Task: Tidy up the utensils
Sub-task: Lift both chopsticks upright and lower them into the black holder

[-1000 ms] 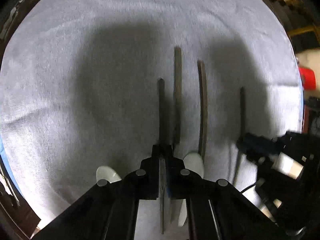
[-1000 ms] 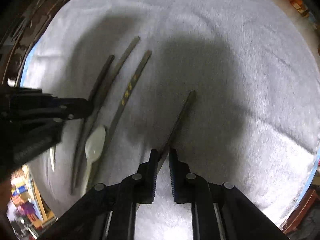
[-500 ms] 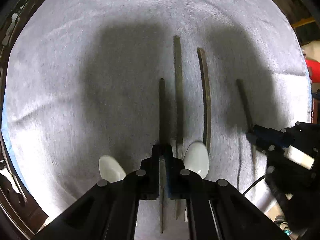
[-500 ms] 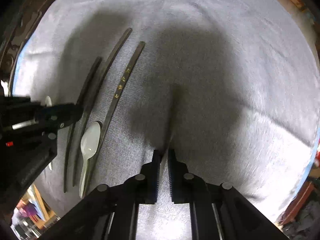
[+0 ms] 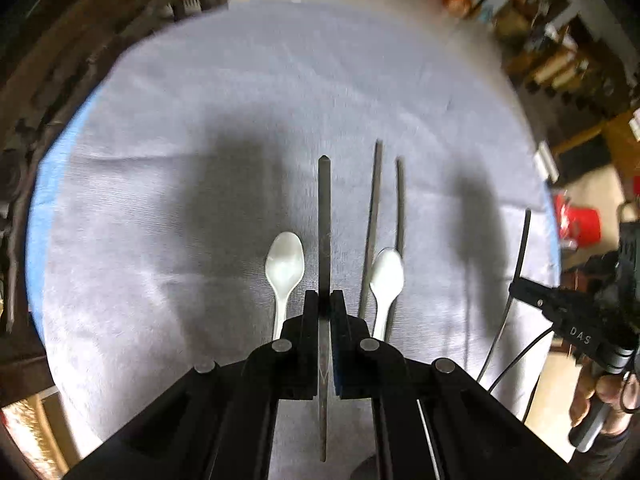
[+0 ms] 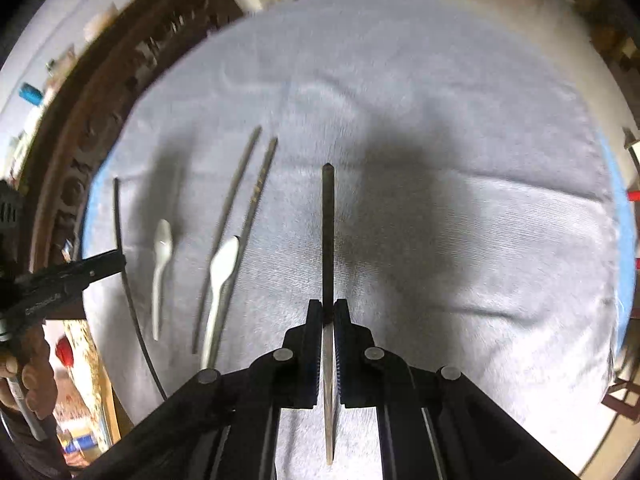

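Left gripper [image 5: 324,306] clamped on a dark chopstick [image 5: 324,220]. Right gripper [image 6: 328,312] clamped on another chopstick [image 6: 328,232]. White spoons [image 5: 285,264] at ten and two o'clock of the left jaws.

Cloth [image 5: 280,92]: big, grey-white and a bit wrinkled. It covers the round table. Dark shadows lie on it.
Blue edge [image 5: 42,200]: a thin blue strip shows under the cloth on the left side.
Red thing [image 5: 580,226]: sits off the table at the right. It is too blurry to tell what it is.
Shelves [image 5: 560,68]: brown, at the top right, full of blurry stuff.
Wood frame [image 6: 100,112]: dark and carved. It curves past the cloth's left side in the right camera.
Blue can [image 6: 30,94]: small, far at the left edge.
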A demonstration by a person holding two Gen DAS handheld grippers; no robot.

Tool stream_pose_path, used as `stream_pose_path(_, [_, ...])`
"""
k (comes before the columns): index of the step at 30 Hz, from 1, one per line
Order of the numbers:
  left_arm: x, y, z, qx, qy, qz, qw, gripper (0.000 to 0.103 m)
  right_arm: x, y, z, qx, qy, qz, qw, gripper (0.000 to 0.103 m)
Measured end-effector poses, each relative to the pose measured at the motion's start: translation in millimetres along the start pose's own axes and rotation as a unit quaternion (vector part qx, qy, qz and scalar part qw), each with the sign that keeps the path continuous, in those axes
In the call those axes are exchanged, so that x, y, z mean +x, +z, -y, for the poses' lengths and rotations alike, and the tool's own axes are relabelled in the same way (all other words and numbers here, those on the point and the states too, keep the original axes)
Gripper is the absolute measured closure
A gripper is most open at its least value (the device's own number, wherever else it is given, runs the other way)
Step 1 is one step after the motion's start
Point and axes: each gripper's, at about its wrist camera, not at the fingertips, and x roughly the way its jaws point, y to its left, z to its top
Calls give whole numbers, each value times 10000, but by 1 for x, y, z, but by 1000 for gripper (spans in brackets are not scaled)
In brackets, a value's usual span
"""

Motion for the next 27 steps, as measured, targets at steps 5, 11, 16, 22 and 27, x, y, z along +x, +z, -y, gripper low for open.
stream_pose_path(5, [-46,-27,-24,-206,-43,855,9961,98,-46,-28,1,148,46,649,9978,96])
stream_pose_path(11, [-86,-60,-48,-419,-230,1593,9861,98,-90,-72,7,367,3,1491,9881,96])
stream_pose_path(16, [-121,-89,-61,-577,-391,2034,9766,98,-126,-111,13,710,271,2204,9724,96])
stream_pose_path(22, [-147,-114,-66,-727,-716,2391,9656,98,-179,-162,12,966,660,2960,9480,96])
stream_pose_path(27, [-169,-130,-61,-719,-960,2739,9542,98,-204,-192,-1,965,1009,3507,9260,96])
